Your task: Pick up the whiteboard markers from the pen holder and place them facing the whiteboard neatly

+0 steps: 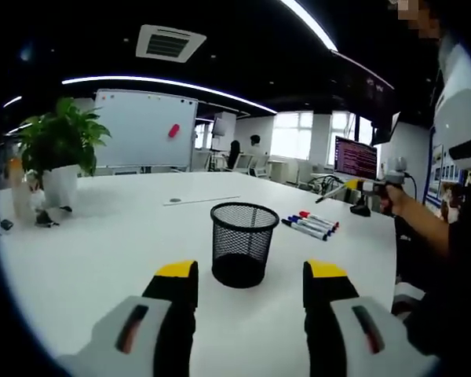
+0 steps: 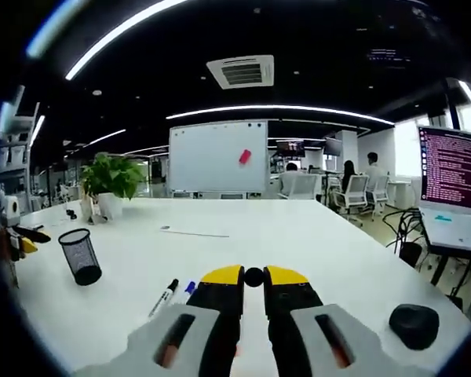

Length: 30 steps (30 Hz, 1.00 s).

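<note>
**Desk:** Where do things stand on the white table [image 1: 78, 259]?

**Operator:** In the left gripper view, my left gripper [image 1: 250, 284] hangs low centre, jaws wide apart with nothing between them. The black mesh pen holder [image 1: 243, 243] stands at mid-frame; the whiteboard markers [image 1: 311, 225] lie in a row just to its right.

**Desk:** And the right?

**Operator:** The right gripper [image 2: 253, 277] sits bottom centre of its own view, jaws drawn narrow around a small dark object I can't identify. The whiteboard [image 2: 217, 156] stands upper centre, a potted plant [image 2: 110, 182] at left.

Markers [image 2: 173, 294] partly behind hand-held gripper [image 2: 253, 276]
</note>
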Tool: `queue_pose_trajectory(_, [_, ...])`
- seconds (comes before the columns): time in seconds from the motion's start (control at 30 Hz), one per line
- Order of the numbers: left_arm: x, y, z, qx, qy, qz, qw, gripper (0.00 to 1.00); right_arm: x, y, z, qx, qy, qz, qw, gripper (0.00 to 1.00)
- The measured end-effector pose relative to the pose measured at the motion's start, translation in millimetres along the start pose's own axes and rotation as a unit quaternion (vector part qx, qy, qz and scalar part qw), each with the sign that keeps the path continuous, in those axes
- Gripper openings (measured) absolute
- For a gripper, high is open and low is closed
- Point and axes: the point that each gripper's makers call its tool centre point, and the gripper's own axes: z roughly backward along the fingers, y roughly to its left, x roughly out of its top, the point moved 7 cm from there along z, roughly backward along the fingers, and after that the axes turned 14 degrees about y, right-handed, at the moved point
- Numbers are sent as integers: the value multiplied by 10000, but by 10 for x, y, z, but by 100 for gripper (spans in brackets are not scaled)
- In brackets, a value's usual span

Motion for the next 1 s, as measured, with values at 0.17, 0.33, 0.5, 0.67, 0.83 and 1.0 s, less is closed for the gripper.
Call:
queue_pose_trajectory(0.17, [-14,14,11,13,5,17,10000,55,-61,-3,-103,-54,238,-6,9997,13])
queue_pose_trajectory(0.33, [-13,25,10,7,-2,19,10000,55,-117,40,-184,-53,392,71,9992,13])
queue_pose_trajectory(0.5, [-12,41,14,27,-11,34,10000,55,-164,43,-244,-114,550,55,9984,13])
queue_pose_trajectory(0.67, [-17,58,24,54,-18,58,10000,55,-164,56,-273,-115,591,46,9982,13])
queue_pose_trajectory(0.83, [-7,54,8,30,-3,45,10000,55,-179,76,-302,-130,646,86,9978,13])
queue_pose_trajectory(1.0, [1,30,-18,-39,-15,81,10000,55,-218,71,-326,-160,714,87,9973,13])
